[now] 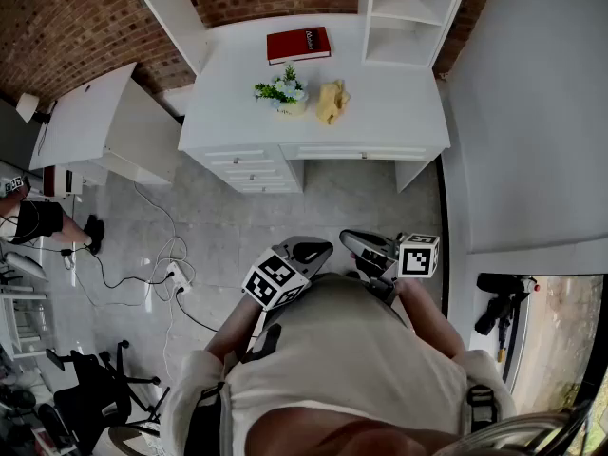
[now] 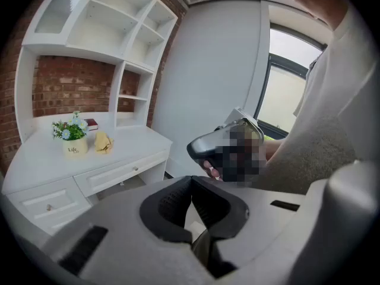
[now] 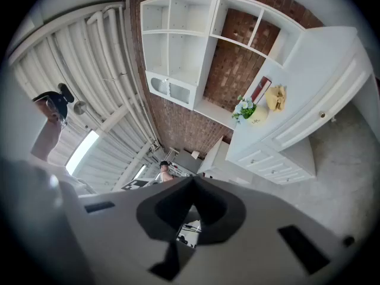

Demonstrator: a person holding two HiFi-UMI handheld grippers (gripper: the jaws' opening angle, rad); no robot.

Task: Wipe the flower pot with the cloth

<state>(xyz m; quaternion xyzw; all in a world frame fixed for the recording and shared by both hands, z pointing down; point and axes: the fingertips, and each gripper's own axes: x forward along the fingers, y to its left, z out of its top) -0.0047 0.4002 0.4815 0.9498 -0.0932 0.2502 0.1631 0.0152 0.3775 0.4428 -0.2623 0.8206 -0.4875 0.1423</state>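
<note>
Two closed claws held near our chest, well apart from the white desk [image 1: 399, 112].
Our left claw [image 2: 191, 184] has its dark pads pressed together with nothing between them, and our right claw [image 3: 193, 186] is likewise shut on nothing. The small cream flower pot [image 1: 291, 105], with green leaves and pale blossoms, stands upright on the desk, far from both claws. Just right of the pot in the head view lies the crumpled yellow cloth [image 1: 331, 101]; we cannot tell whether they touch. Behind the pot, toward the brick wall, a red book [image 1: 298, 45] lies flat.
</note>
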